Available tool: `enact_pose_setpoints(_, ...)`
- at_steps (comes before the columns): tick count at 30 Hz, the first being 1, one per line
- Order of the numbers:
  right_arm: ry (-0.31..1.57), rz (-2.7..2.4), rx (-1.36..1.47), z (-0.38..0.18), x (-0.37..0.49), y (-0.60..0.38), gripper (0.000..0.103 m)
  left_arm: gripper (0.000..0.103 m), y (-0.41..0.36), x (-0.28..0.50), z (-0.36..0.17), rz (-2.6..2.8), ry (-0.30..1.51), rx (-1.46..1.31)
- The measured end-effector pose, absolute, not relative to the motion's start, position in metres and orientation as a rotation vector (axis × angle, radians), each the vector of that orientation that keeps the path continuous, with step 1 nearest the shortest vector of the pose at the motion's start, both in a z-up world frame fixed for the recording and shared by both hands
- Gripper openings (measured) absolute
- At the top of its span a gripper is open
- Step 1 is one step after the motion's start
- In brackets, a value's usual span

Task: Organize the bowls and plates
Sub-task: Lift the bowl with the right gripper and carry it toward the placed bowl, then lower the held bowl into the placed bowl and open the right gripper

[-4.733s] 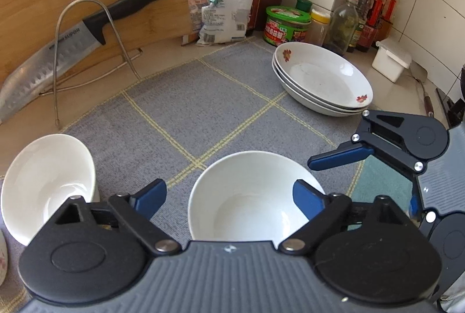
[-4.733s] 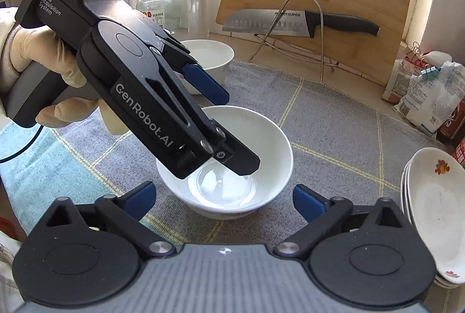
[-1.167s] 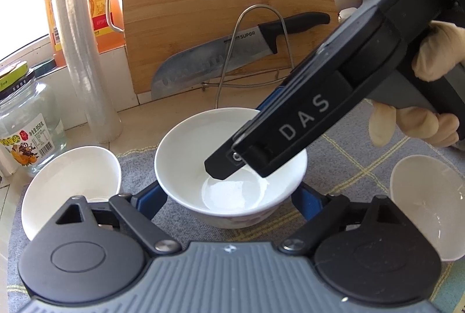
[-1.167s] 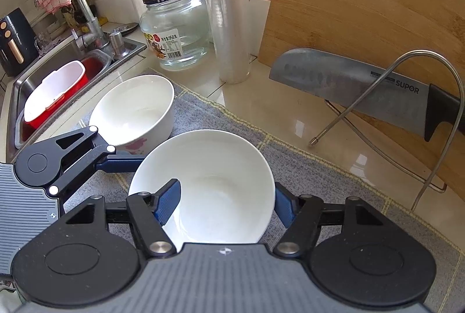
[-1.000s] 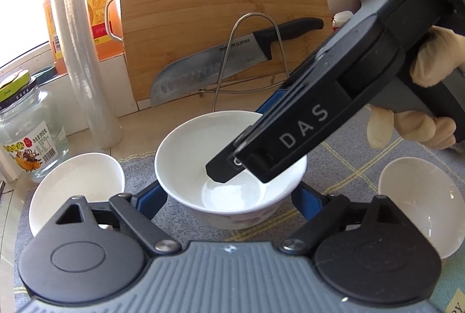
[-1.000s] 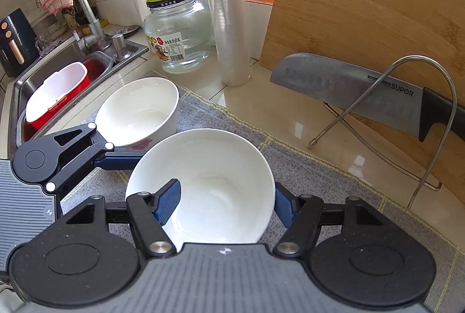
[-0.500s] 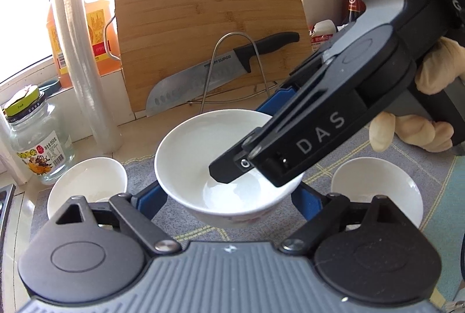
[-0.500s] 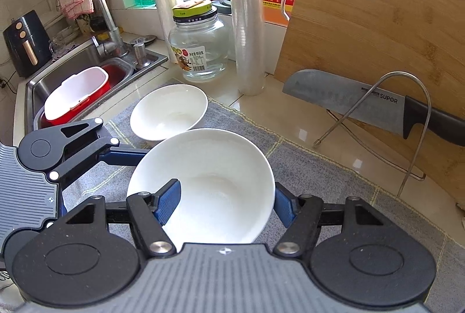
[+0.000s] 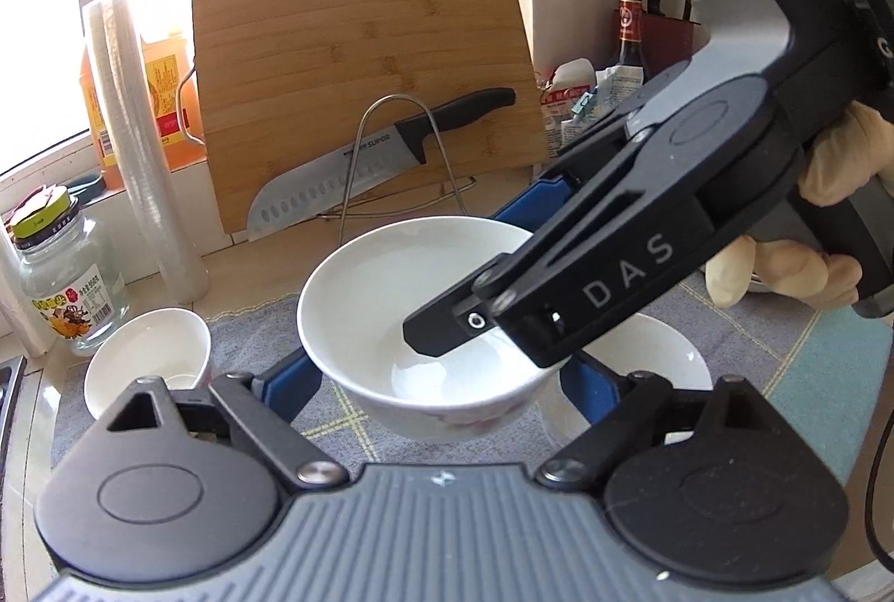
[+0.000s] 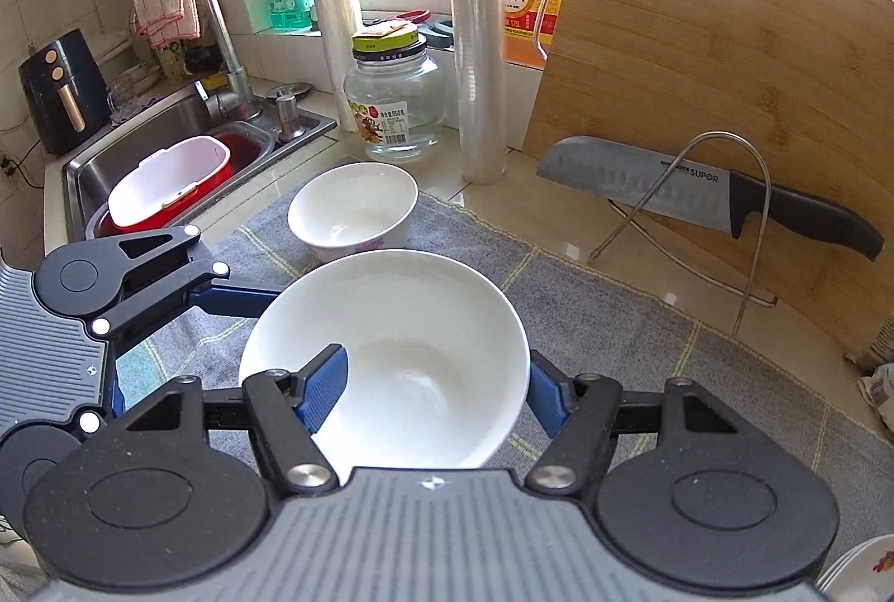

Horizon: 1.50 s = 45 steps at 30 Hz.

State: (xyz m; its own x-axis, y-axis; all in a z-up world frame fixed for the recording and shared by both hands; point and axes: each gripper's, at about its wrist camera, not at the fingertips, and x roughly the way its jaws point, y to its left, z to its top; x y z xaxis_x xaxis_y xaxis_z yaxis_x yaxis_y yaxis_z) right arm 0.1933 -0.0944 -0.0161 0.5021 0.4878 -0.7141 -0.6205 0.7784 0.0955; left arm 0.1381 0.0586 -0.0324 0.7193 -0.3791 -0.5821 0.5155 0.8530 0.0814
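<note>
A white bowl (image 9: 391, 278) (image 10: 419, 323) hangs above the grey mat (image 10: 614, 323), held from two sides. My left gripper (image 9: 436, 378) clasps its lower outer wall between both blue fingers (image 9: 285, 390). My right gripper (image 10: 433, 387) is shut on the bowl's wall, with one finger inside and the other outside. In the left wrist view the inner finger (image 9: 441, 331) reaches down into the bowl. A smaller white bowl (image 9: 148, 356) (image 10: 352, 211) stands on the mat's far left corner. A third white bowl (image 9: 659, 350) sits on the mat, partly hidden behind the held one.
A bamboo cutting board (image 9: 357, 60) leans at the back with a knife (image 10: 698, 189) on a wire stand. A glass jar (image 10: 394, 99), plastic rolls and an oil jug line the window side. A sink (image 10: 156, 155) lies left. Stacked plates (image 10: 871, 574) peek in bottom right.
Both grippers have risen together with the bowl and drifted away from the small left bowl. The third bowl now lies close behind the held one.
</note>
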Motion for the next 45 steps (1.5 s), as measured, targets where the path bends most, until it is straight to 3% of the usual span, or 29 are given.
enact_pose_setpoints(22, 0.804, 0.544, -0.117, -0.016, 0.135, -0.149, 0.073, 0.092, 0.016, 0.101, -0.036, -0.647, 0.578, 0.307)
enact_pose_setpoints(45, 0.871, 0.494, -0.043, -0.050, 0.144, -0.175, 0.073, 0.092, -0.011, 0.120, -0.064, -0.700, 0.673, 0.329)
